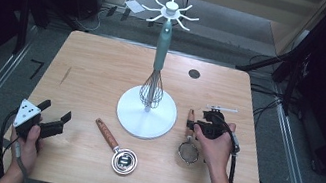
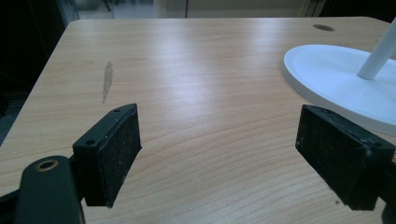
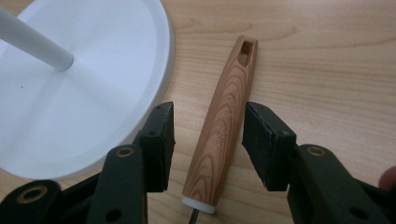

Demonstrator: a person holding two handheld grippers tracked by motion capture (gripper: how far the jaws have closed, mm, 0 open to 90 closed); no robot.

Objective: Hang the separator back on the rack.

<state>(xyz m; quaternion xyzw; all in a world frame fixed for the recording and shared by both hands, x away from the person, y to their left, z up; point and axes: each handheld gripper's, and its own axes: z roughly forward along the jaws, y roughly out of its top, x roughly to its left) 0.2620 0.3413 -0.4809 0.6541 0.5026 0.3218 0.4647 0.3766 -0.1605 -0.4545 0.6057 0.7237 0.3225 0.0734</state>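
Note:
A small mesh strainer (image 1: 188, 153) lies on the wooden table (image 1: 94, 69), right of the white stand's base (image 1: 131, 116). Its wood-grain handle (image 3: 229, 107) points away from me. My right gripper (image 3: 208, 140) reaches down over that handle, one black pad on each side. A gap shows at the left pad, so the jaws stand open around the handle. In the high view the right gripper (image 1: 201, 124) sits over the handle under a person's hand. My left gripper (image 1: 56, 110) rests near the table's front left, open and with nothing between its pads (image 2: 116, 154).
A metal whisk (image 1: 152, 89) hangs on the teal-and-white stand, whose hooks (image 1: 171, 11) spread at the top. A metal measuring scoop (image 1: 124, 161) with a wooden handle lies in front of the base. A dark round hole (image 1: 194, 74) marks the far right of the table.

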